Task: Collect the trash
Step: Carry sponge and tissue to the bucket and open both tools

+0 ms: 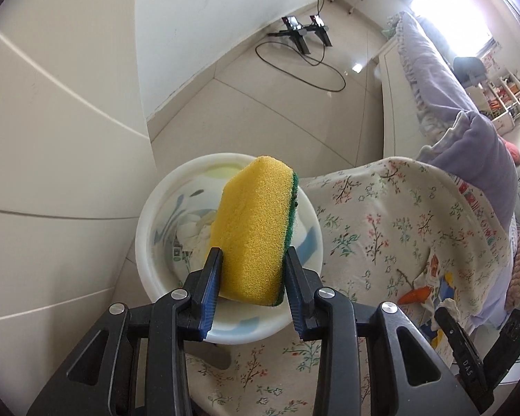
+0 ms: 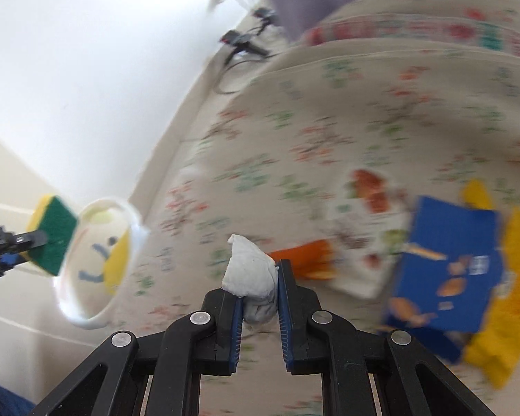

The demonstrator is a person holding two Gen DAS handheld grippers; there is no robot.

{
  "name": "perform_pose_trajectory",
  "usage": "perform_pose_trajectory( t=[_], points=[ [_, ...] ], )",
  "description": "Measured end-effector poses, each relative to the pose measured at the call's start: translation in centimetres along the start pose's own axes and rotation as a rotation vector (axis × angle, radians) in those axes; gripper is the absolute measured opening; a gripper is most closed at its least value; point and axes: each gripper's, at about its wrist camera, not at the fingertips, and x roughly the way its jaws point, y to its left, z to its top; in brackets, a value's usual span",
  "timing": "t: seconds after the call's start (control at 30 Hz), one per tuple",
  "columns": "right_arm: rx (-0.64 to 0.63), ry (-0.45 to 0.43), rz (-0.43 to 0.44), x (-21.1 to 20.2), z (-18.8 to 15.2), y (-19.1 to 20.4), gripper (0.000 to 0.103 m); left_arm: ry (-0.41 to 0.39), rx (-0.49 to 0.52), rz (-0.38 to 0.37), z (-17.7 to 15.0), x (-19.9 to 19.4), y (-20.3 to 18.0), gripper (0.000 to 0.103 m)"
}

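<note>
The left tool (image 1: 253, 260) pinches a porous yellow-and-green sponge (image 1: 254, 228) over a glossy round white plastic basin (image 1: 145, 228); the right tool (image 2: 258, 274) pinches a crumpled white tissue wad (image 2: 249, 270) above the floral bedspread (image 2: 329, 121).

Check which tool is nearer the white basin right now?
Left. The left tool, shut on the sponge, hangs right over the white basin. The right tool, gripping a crumpled tissue, is off to the side above the floral cloth.
</note>
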Motion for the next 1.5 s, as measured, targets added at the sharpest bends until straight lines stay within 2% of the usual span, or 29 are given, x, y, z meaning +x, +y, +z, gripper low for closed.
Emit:
perform_pose_trajectory(
  t=[0.1, 0.3, 0.6, 0.67, 0.77, 0.8, 0.83, 0.93, 1.07, 1.1, 1.17, 1.3, 1.5],
  points=[
    [-0.043, 0.023, 0.036, 1.4, -0.5, 2.6, 0.016, 0.004, 0.002, 0.032, -0.1, 0.2, 0.3, 0.037],
    [-0.108, 0.056, 0.106, 4.0, -1.0, 7.6, 0.016, 0.024, -0.041, 0.047, 0.6, 1.0, 2.0, 0.037],
    [-0.184, 0.108, 0.229, 9.2, -0.8, 15.4, 0.016, 0.039, -0.085, 0.009, 1.4, 1.9, 2.9, 0.041],
    [-0.192, 0.122, 0.240, 10.4, -0.9, 16.6, 0.017, 0.051, -0.102, 0.005, 1.5, 2.2, 3.0, 0.044],
    [-0.204, 0.143, 0.257, 12.1, -1.2, 18.0, 0.018, 0.050, -0.128, -0.007, 1.7, 1.9, 3.5, 0.056],
    [-0.208, 0.150, 0.263, 12.6, -1.3, 18.2, 0.019, 0.044, -0.131, -0.008, 1.7, 1.7, 3.6, 0.064],
    [-0.212, 0.156, 0.264, 12.9, -1.4, 18.3, 0.019, 0.037, -0.132, -0.008, 1.8, 1.4, 3.7, 0.067],
    [-0.223, 0.184, 0.270, 14.1, -2.0, 18.7, 0.019, 0.016, -0.127, -0.011, 1.9, 0.7, 3.8, 0.067],
    [-0.250, 0.238, 0.323, 15.6, -2.9, 19.9, 0.022, 0.007, -0.121, -0.024, 2.0, 0.2, 3.7, 0.067],
    [-0.270, 0.253, 0.324, 15.9, -3.1, 20.4, 0.033, 0.009, -0.120, -0.025, 2.0, 0.1, 3.6, 0.067],
    [-0.300, 0.260, 0.291, 16.0, -3.5, 21.1, 0.049, 0.011, -0.121, -0.029, 2.0, 0.1, 3.5, 0.067],
    [-0.318, 0.233, 0.267, 15.2, -3.6, 20.7, 0.049, 0.009, -0.115, -0.030, 1.9, 0.0, 3.3, 0.067],
    [-0.274, 0.193, 0.212, 12.0, -3.1, 17.4, 0.050, 0.018, -0.065, -0.043, 1.4, 0.2, 1.2, 0.067]
  ],
)
